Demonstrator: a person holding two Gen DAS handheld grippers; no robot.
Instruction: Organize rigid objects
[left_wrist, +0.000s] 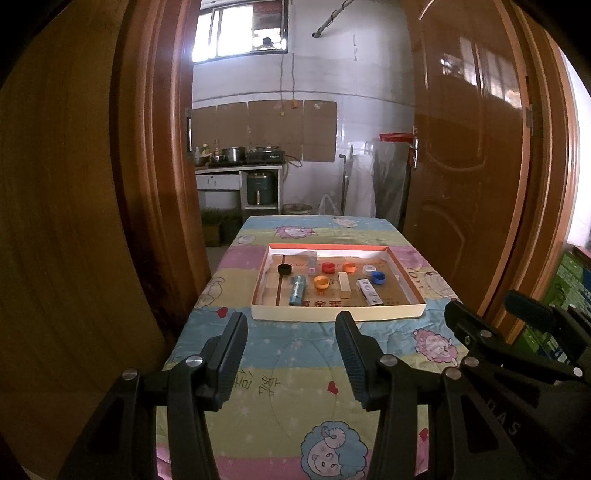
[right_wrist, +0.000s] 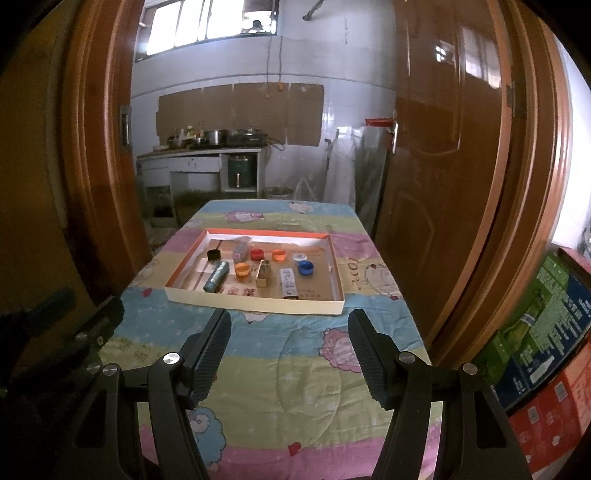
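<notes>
A shallow cardboard tray (left_wrist: 334, 314) (right_wrist: 255, 305) with an orange rim lies in the middle of the table. It holds several bottle caps: black (left_wrist: 284, 269), red (left_wrist: 328, 267), two orange (left_wrist: 349, 267) (left_wrist: 321, 282), white (left_wrist: 369, 269) and blue (left_wrist: 379, 277). Beside them lie a teal tube (left_wrist: 297, 291) (right_wrist: 216, 277), a cream block (left_wrist: 345, 285), a small white box (left_wrist: 370, 291) (right_wrist: 288, 283) and a clear bottle (right_wrist: 241, 251). My left gripper (left_wrist: 291, 325) hovers open in front of the tray, nothing between its fingers. My right gripper (right_wrist: 289, 321) is open too, short of the tray.
The table wears a pastel cartoon quilt (left_wrist: 295, 369). Wooden door leaves stand close on the left (left_wrist: 74, 184) and right (left_wrist: 472, 166). Printed cartons (right_wrist: 546, 332) are stacked at the right. A kitchen counter with pots (left_wrist: 236, 155) stands beyond the table.
</notes>
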